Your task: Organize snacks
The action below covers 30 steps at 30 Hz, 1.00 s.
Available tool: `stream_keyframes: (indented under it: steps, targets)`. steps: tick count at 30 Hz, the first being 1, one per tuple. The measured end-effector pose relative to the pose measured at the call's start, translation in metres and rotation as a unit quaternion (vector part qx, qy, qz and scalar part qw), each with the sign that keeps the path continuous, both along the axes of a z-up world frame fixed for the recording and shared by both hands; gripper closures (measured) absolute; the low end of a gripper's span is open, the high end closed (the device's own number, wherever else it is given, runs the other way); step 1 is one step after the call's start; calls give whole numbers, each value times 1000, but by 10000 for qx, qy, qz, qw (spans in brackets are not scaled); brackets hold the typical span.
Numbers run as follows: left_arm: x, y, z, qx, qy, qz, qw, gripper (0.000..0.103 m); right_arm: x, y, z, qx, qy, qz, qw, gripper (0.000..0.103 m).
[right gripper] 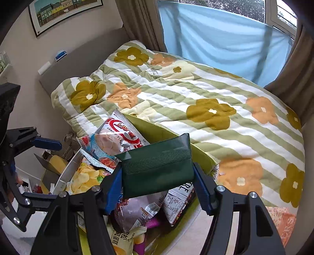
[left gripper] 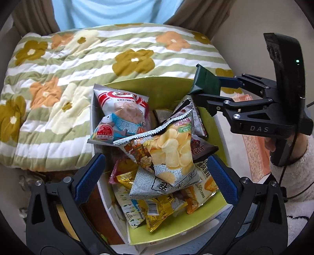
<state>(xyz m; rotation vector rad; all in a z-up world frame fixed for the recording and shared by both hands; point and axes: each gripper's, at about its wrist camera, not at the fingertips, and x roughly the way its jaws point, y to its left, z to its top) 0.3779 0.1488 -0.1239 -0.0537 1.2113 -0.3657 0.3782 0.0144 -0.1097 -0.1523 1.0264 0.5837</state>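
A bed fills the space ahead of both grippers, covered by a quilt (right gripper: 206, 102) with green and white stripes and large mustard, orange and cream flowers. Beyond it hangs a pale blue sheet (right gripper: 219, 39) across the window, flanked by taupe curtains (right gripper: 137, 21). To the far left of the right gripper stands a grey headboard (right gripper: 84, 58) against a beige wall, with a framed picture (right gripper: 64, 11) of coloured houses above it.

Right below both grippers sits a snack box (left gripper: 162, 86) with a lime-green lining and white outer walls, its far edge touching the quilt. It is heaped with packets: a shrimp flakes bag (left gripper: 121, 113) leans at the far left, and a potato chip bag (left gripper: 166, 155) lies on top of the pile, between the left gripper's fingers in the view.

The right gripper (right gripper: 157, 190) pinches a dark green packet (right gripper: 157, 168) between its blue pads, holding it above the far right part of the box. In the left wrist view the same packet (left gripper: 206, 81) sits in that gripper's tips over the box rim.

The left gripper (left gripper: 155, 176) is spread wide over the near part of the box, its blue pads (left gripper: 90, 178) holding nothing.

Right of the box, a peach and orange patterned cloth (right gripper: 282, 221) lies beside it.
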Motion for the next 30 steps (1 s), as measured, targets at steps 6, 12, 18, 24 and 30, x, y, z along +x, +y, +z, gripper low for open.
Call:
stream_keyframes:
  steps: [6, 12, 18, 24, 30]
  targets:
    - [-5, 8, 7, 41, -167, -14, 9999, 1, 12, 11, -7, 56, 180, -108, 9998, 38]
    - [-9, 15, 5, 171, -311, 13, 9994, 1, 11, 6, -8, 277, 154, -493, 9983, 20]
    - [-23, 17, 8, 234, -531, 123, 9982, 0, -12, -7, 1, 372, -19, -852, 9957, 20]
    - [-51, 1, 32, 268, -853, 224, 9957, 1, -45, -19, 28, 473, -305, -860, 9947, 20]
    - [-107, -34, 80, 312, -1564, 407, 9864, 0, -107, -57, 77, 739, -766, -1043, 9888, 20]
